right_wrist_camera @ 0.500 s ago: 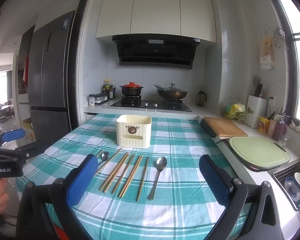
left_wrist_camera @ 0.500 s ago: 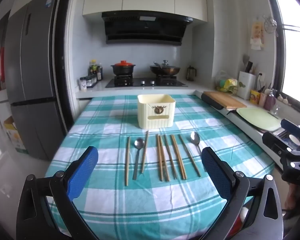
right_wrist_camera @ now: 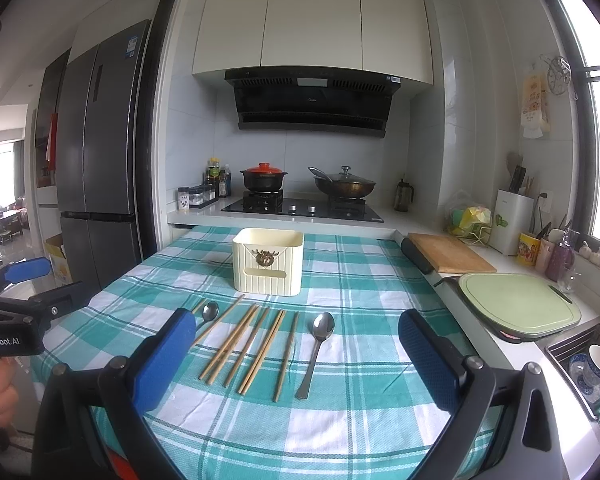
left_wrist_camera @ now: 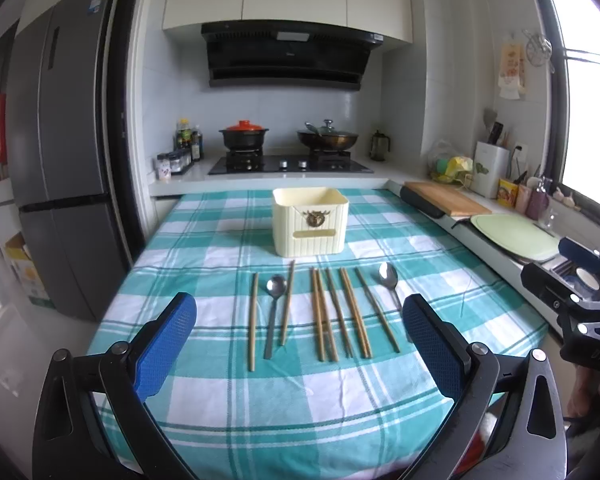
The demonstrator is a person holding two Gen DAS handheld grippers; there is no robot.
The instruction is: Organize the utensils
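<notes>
a: chopsticks and spoons lie ahead of both tools, before the cream holder.
b: left tool, right tool: fingers apart, holding nothing.

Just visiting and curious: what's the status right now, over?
Left gripper and right gripper open, empty, above table. Chopsticks and two spoons lie before cream box. Nothing in the way.
</notes>
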